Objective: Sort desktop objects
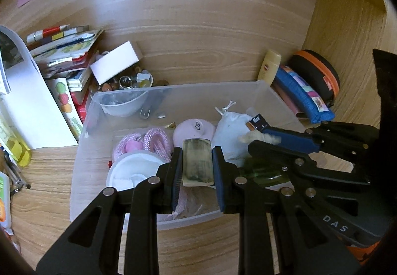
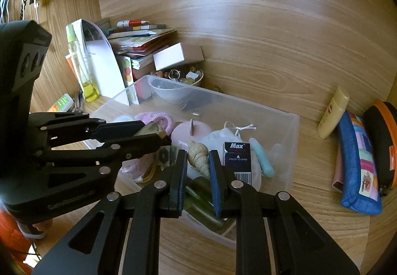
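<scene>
Over clear bin (image 1: 263, 91) on wooden desk (image 1: 44, 168): left gripper (image 1: 197, 163) clamps flat block (image 1: 197, 162); right gripper (image 2: 197, 163) clamps shell (image 2: 198, 157).

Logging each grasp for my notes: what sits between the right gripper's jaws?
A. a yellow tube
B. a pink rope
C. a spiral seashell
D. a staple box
C: in the right wrist view the right gripper has its jaws closed on a tan spiral seashell, above the clear bin.
</scene>
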Tool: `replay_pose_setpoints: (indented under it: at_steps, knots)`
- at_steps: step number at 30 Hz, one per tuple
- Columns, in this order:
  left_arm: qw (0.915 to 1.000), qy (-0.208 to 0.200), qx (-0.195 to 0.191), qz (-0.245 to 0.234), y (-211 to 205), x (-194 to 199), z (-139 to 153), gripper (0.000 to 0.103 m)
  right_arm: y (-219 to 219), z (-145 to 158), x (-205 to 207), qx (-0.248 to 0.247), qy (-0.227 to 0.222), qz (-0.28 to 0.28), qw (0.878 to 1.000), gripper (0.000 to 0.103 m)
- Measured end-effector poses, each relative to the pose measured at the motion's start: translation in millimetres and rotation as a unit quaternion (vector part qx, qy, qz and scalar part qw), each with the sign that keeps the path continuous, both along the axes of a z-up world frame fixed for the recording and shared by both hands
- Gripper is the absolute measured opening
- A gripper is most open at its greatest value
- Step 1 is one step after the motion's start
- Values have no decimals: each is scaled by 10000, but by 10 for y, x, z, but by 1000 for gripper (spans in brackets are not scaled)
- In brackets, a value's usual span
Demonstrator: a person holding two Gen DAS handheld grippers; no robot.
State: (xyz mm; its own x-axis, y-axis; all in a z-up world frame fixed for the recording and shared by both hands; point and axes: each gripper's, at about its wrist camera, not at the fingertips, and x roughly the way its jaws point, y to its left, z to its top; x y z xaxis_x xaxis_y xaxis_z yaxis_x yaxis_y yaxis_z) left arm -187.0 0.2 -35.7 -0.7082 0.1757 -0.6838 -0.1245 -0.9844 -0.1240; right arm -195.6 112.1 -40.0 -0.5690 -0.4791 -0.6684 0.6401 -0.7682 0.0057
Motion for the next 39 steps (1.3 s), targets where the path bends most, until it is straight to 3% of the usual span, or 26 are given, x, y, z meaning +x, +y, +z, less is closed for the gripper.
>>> replay_pose_setpoints:
  at_steps: [9,12,17,21,25,32,37,39]
  knots:
    - [9999,120,-41,-63,31,38,63,23,9,51,31,35,177,-57,9998,16]
    - [9999,157,-53,-32,25,59,101,24,37,81,43,53,255,-146,9996,25]
    - [9996,255,-100,59,2,135,169,36,107,160,87,12,393,-254,9989,32]
    - [9991,367,-178,120,6,215,230,41,156,234,159,-20,531,-316,9981,47]
    - [9981,512,-262,233,0,319,299,52,201,314,258,-55,666,-340,9972,52]
    - [9954,755,-414,421,14,541,421,63,277,441,449,-96,913,-401,9950,64]
    - [9917,1002,-523,605,10,752,507,76,357,515,576,-173,1009,-479,9936,77]
    - [9902,1085,-568,673,11,832,544,82,389,541,641,-216,1059,-505,9929,78]
